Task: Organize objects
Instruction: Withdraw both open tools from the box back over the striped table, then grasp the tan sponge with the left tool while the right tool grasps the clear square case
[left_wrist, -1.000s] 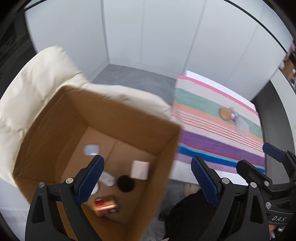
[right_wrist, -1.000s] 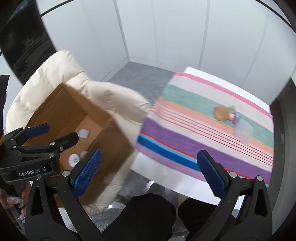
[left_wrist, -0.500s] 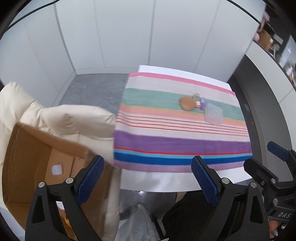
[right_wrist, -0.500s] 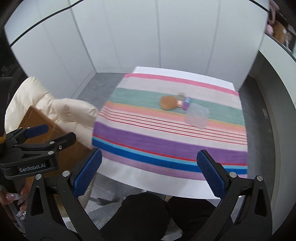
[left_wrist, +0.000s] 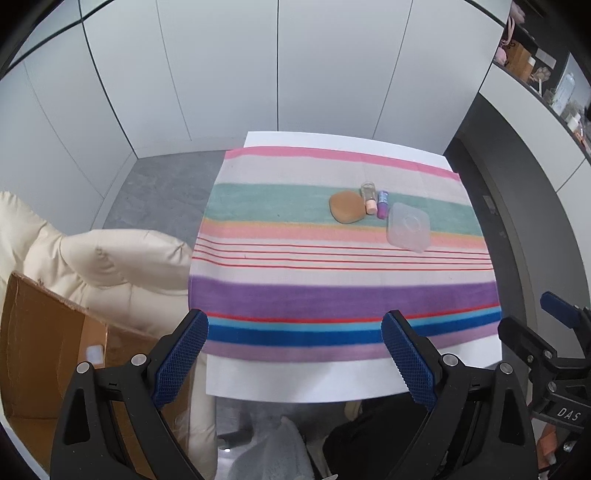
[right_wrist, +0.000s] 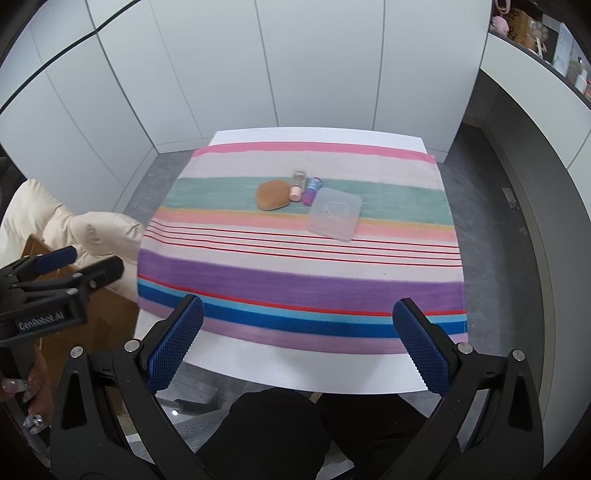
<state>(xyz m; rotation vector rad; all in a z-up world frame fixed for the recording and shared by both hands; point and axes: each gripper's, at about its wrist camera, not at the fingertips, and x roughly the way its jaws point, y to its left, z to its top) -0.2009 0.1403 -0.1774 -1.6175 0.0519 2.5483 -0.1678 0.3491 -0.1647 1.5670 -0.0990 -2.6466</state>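
On the striped cloth (left_wrist: 343, 258) (right_wrist: 303, 254) lie a brown rounded pad (left_wrist: 345, 206) (right_wrist: 272, 195), a small clear bottle with a peach cap (left_wrist: 368, 197) (right_wrist: 297, 184), a purple tube (left_wrist: 382, 204) (right_wrist: 311, 191) and a clear square lidded container (left_wrist: 408, 227) (right_wrist: 335, 213), all on the green stripe at the far side. My left gripper (left_wrist: 293, 356) and right gripper (right_wrist: 297, 345) both hang open and empty over the table's near edge, well short of the objects.
A brown cardboard box (left_wrist: 40, 350) rests on a cream padded chair (left_wrist: 110, 258) to the left of the white table (left_wrist: 295, 380). White wall panels stand behind. A dark counter with shelves (left_wrist: 535, 66) runs along the right. The person's dark-clad lap (right_wrist: 288, 432) is below the table.
Both grippers have swung right, from over the cardboard box to facing the table. The box has slid to the left edge of view. Both stay open and empty.
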